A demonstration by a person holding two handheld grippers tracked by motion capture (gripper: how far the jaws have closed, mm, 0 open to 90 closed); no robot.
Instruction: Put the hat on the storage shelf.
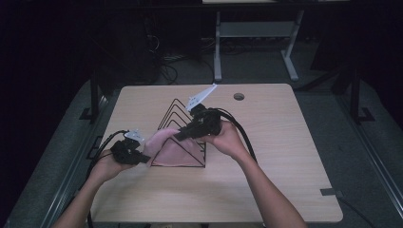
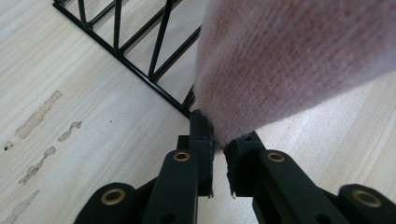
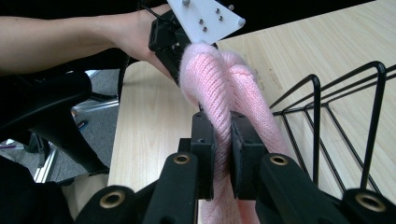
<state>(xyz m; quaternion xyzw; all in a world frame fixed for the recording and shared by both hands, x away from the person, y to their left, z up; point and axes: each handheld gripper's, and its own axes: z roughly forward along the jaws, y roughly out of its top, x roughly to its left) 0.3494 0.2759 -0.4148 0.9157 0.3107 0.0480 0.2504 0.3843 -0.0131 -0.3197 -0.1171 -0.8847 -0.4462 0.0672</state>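
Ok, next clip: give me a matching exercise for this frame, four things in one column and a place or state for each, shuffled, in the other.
Things:
1. left gripper
2. right gripper
3. wire rack
4. round hole

Places or states:
A. in the tabletop near the far edge
B. stands on the table, pink knit cloth draped against it
C. clamped on a folded ridge of the cloth, above the rack
D. pinches the cloth's edge, low by the rack's corner

Pairs: 1-D, 2-C, 3-B, 4-A
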